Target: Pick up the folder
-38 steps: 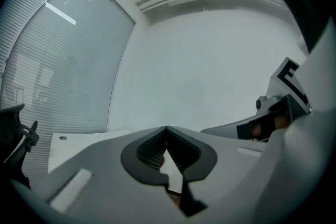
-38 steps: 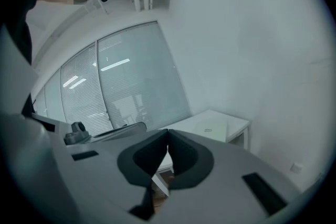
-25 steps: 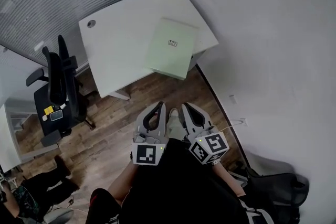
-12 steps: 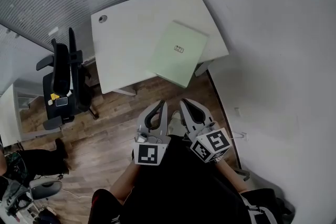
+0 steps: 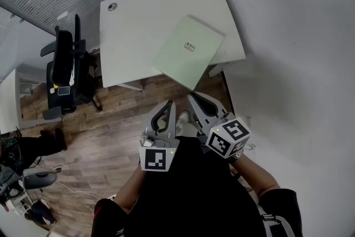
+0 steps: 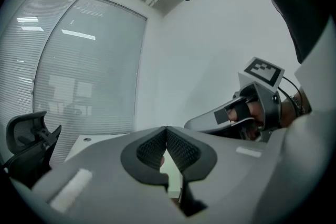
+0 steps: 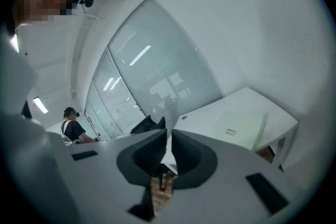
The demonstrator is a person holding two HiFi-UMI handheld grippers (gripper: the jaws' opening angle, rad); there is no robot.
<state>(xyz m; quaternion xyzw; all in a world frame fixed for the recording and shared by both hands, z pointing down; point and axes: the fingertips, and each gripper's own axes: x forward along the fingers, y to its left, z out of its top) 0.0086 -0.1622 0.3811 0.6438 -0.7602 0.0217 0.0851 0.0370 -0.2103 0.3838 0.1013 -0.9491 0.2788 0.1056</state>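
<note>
A pale green folder (image 5: 188, 51) lies flat on a white table (image 5: 130, 30), at the end beside the wall, with one corner poking past the table's front edge. A person stands back on the wooden floor (image 5: 111, 130), holding the left gripper (image 5: 166, 108) and right gripper (image 5: 195, 101) side by side. Both are clenched on nothing, well apart from the folder. This looks like the approach. Next, a gripper probably has to reach the overhanging corner and spread its jaws around it.
</note>
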